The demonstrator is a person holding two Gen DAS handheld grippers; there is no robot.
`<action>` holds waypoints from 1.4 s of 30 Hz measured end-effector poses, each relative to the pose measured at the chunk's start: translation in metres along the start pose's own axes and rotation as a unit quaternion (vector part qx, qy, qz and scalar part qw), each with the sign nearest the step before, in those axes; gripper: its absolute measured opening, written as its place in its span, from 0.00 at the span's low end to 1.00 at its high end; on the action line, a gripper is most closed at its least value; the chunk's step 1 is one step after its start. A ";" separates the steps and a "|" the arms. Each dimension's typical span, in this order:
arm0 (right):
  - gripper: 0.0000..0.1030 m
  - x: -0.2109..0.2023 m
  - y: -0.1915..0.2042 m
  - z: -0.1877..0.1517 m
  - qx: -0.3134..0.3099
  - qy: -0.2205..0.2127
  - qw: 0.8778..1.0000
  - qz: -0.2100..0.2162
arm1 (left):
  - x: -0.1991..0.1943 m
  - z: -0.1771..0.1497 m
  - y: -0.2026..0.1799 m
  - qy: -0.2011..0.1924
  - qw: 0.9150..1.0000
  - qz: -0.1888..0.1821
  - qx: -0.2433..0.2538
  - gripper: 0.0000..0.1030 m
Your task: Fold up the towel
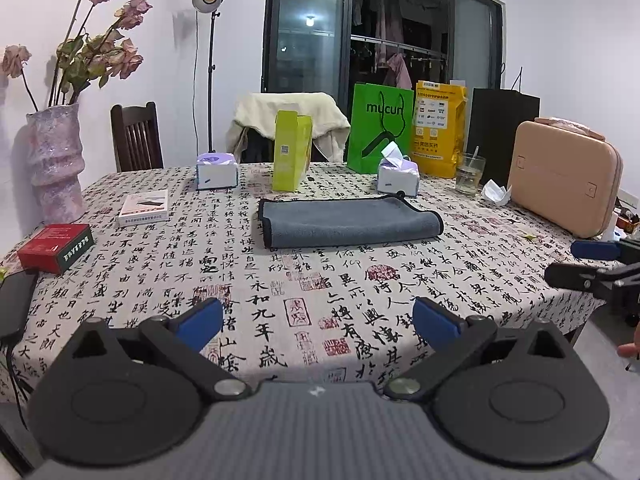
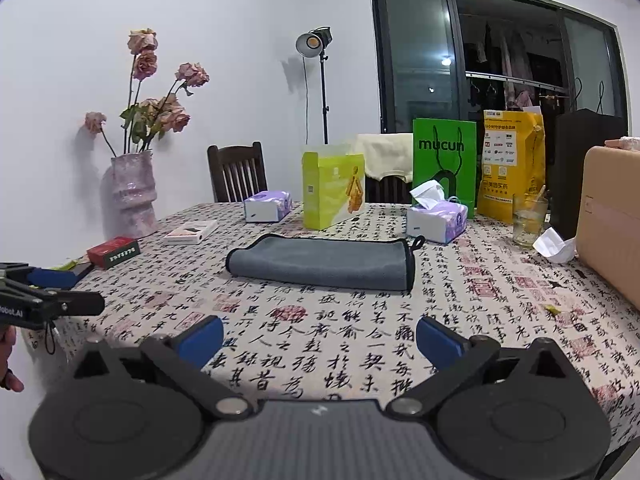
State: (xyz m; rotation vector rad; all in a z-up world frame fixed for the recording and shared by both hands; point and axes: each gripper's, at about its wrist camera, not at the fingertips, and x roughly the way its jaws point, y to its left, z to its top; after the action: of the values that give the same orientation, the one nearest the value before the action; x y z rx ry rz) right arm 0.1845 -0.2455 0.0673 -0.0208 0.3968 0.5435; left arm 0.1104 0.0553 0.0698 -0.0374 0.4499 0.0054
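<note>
Lying folded on table, grey towel, both claws spread wide, apart from it

- The towel is soft, matt grey cloth with a fine nap and a dark stitched border.
- The counter wears a matt woven cloth printed with calligraphy.
- The left tongs and right tongs are matt black plastic with blue pads and metal pivot pins.
- The green bag is smooth paper.
- The glass is clear and glossy.
- The vase looks rough and speckled.
- The chair is dark wood.
</note>
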 end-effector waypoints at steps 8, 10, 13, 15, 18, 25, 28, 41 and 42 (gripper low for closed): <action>1.00 -0.007 0.009 -0.016 -0.001 -0.005 1.000 0.008 | -0.012 -0.006 -0.002 -0.014 1.000 0.009 -0.002 1.00; 1.00 -0.011 0.012 -0.019 -0.002 -0.008 1.000 0.007 | -0.015 -0.008 -0.004 -0.017 1.000 0.011 -0.002 1.00; 1.00 -0.015 0.016 -0.021 -0.006 -0.013 1.000 0.004 | -0.019 -0.010 -0.005 -0.021 1.000 0.013 -0.002 1.00; 1.00 -0.019 0.019 -0.023 -0.010 -0.019 1.000 0.003 | -0.022 -0.012 -0.006 -0.023 1.000 0.013 -0.002 1.00; 1.00 -0.024 0.023 -0.025 -0.016 -0.023 1.000 0.006 | -0.024 -0.016 -0.007 -0.020 1.000 0.012 -0.002 1.00; 1.00 -0.031 0.030 -0.030 -0.018 -0.027 0.999 0.010 | -0.029 -0.025 -0.007 -0.016 1.000 0.013 -0.007 1.00; 1.00 -0.034 0.032 -0.033 -0.014 -0.028 0.999 0.010 | -0.032 -0.031 -0.008 -0.015 1.000 0.014 -0.005 1.00; 1.00 -0.045 0.046 -0.046 -0.024 -0.049 0.998 0.008 | -0.043 -0.041 -0.012 -0.024 1.000 0.012 -0.006 1.00; 1.00 -0.047 0.047 -0.047 -0.023 -0.052 0.998 0.011 | -0.045 -0.042 -0.013 -0.026 1.000 0.010 -0.005 1.00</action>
State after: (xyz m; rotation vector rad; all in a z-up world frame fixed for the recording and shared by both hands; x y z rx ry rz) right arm 0.1070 -0.2339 0.0451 -0.0318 0.2843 0.5737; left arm 0.0516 0.0413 0.0516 -0.0430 0.3978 0.0286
